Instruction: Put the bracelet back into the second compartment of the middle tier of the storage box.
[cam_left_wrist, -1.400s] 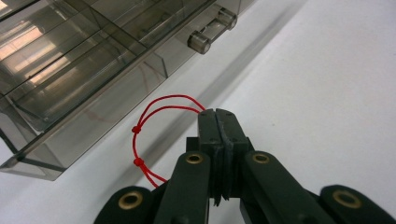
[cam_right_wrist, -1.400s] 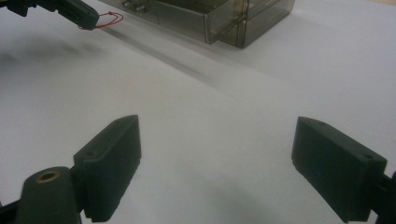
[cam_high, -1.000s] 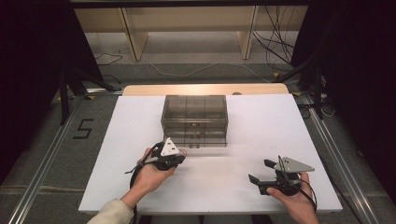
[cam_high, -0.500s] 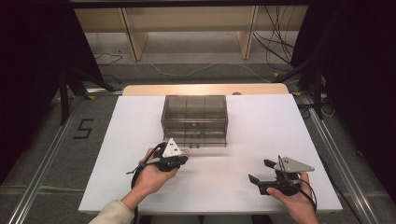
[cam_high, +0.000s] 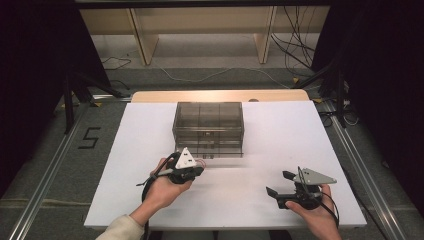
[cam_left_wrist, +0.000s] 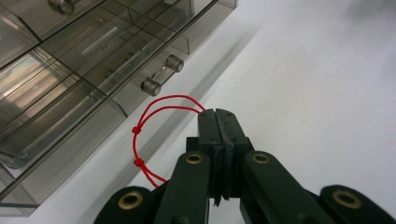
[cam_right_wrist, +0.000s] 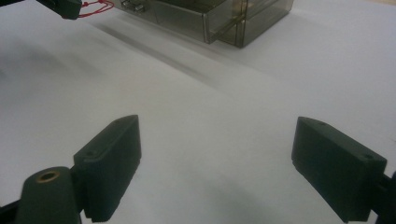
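In the high view, the left gripper (cam_high: 196, 169) at lower centre-left pinches a thin knotted red string loop (cam_left_wrist: 154, 128), jaws closed on it, beside the smoky transparent plastic drawer cabinet (cam_high: 208, 128) mid-frame on the white surface (cam_high: 280, 135). Lower right, the right gripper (cam_high: 279, 183) rests with jaws wide.

Glossy clear-plastic drawer box (cam_high: 208, 127), matt tabletop (cam_high: 280, 150)

Left gripper (cam_left_wrist: 219, 116): fingers (cam_left_wrist: 208, 135) pressed flat together, pinching a red knotted cord (cam_left_wrist: 140, 140). Cord loops out left from the fingertips, two knots visible, then runs back down beside the gripper body. Smoky clear drawer cabinet (cam_left_wrist: 70, 84) fills upper left, lowest drawer (cam_left_wrist: 60, 135) pulled out, its small clear knob (cam_left_wrist: 161, 77) just above the loop. White table (cam_left_wrist: 317, 84) to the right.
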